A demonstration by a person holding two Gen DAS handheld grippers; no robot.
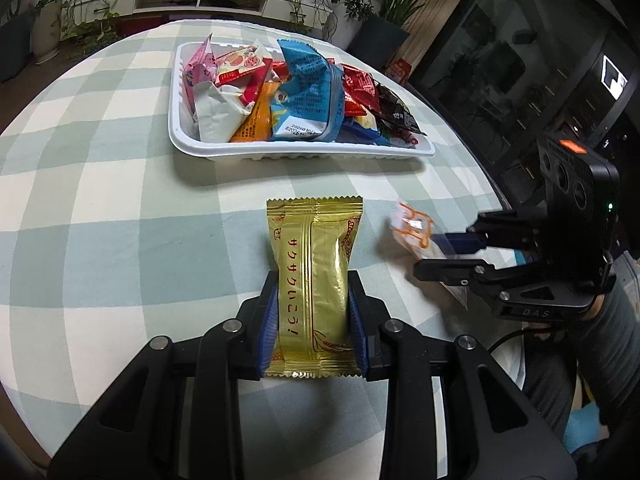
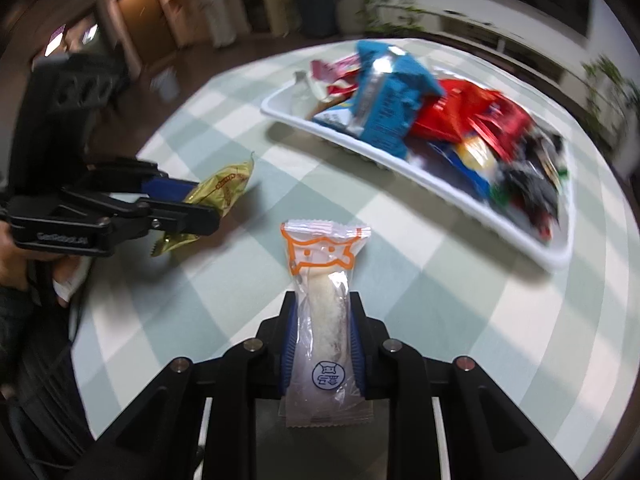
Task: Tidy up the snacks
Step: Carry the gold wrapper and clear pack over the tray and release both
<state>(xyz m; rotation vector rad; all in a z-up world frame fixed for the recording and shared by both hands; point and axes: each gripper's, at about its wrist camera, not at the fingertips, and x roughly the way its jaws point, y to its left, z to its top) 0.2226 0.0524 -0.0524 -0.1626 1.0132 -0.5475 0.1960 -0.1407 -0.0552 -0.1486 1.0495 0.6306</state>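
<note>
My left gripper (image 1: 314,292) is shut on a gold snack packet (image 1: 314,272) with red lettering, held just above the checked tablecloth. The same packet (image 2: 222,190) and left gripper (image 2: 200,204) show at the left of the right wrist view. My right gripper (image 2: 322,312) is shut on a clear packet with orange print (image 2: 322,280) holding a white roll. In the left wrist view that clear packet (image 1: 416,228) sticks out of the right gripper (image 1: 452,250) at the right. A white tray (image 1: 256,152) piled with several coloured snack packets sits farther back on the table.
The round table carries a pale green and white checked cloth (image 1: 120,200). Potted plants (image 1: 384,0) and a low white shelf (image 1: 200,0) stand beyond it. A dark cabinet (image 1: 520,60) is at the right. A person's sleeve (image 1: 616,332) is behind the right gripper.
</note>
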